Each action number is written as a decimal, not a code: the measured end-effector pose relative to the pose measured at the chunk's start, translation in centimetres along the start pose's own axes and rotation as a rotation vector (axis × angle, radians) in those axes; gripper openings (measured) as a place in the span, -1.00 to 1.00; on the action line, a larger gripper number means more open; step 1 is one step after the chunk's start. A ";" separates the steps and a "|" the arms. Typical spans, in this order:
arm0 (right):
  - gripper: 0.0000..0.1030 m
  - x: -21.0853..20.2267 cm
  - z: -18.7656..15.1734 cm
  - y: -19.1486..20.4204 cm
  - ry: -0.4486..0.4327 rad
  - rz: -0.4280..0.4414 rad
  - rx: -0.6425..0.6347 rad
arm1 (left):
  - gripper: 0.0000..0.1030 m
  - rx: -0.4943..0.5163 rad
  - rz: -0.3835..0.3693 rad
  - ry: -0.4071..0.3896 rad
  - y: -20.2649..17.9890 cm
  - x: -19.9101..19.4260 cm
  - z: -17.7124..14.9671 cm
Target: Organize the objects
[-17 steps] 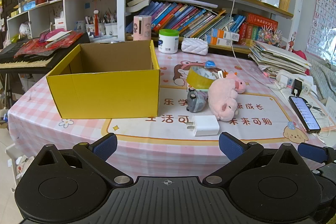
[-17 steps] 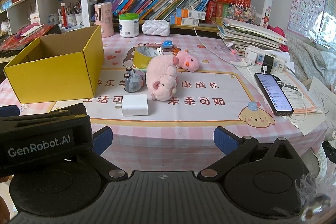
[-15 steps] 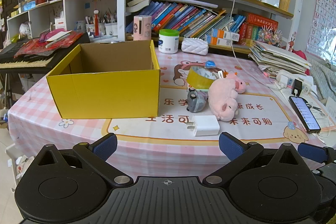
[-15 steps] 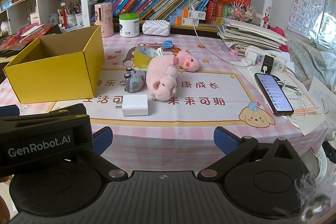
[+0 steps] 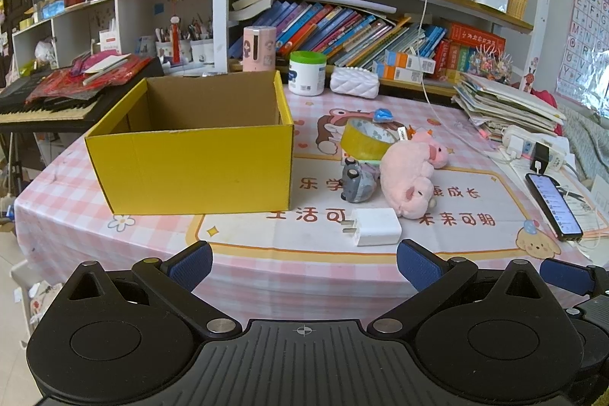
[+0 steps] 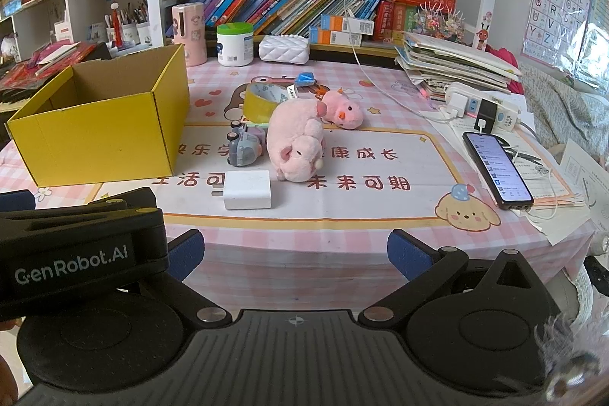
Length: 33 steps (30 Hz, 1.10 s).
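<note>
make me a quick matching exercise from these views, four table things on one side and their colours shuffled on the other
Things:
1. cardboard box
2. plush pig
3. charger plug
4. toy car

Colours:
A. white
B. grey
C. yellow
D. pink

Pairs: 1-C, 2-D, 3-A, 4-B

phone (image 6: pixel 496 172) lying right on surface | power strip (image 6: pixel 481 105) sitting behind it | jar (image 5: pixel 307 73) standing by shelf | books (image 5: pixel 342 29) leaning on shelf
</note>
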State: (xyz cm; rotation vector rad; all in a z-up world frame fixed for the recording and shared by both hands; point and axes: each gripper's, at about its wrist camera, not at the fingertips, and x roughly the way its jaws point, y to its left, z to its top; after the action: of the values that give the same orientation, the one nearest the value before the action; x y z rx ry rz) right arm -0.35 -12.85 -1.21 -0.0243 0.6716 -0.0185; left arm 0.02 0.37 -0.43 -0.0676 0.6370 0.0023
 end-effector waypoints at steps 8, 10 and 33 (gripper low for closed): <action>1.00 0.6 0.0 0.6 0.005 -0.002 -0.009 | 1.00 -0.005 -0.002 0.003 0.5 0.1 -0.1; 1.00 0.6 0.1 0.8 0.005 -0.003 -0.011 | 1.00 -0.007 -0.003 0.002 0.6 0.1 -0.1; 1.00 0.5 0.1 1.0 0.006 -0.004 -0.014 | 1.00 -0.009 -0.002 0.006 0.8 0.2 0.3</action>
State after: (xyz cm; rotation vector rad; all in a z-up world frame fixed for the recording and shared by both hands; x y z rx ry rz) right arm 0.14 -11.89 -1.44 -0.0386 0.6775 -0.0176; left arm 0.32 1.17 -0.38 -0.0773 0.6432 0.0031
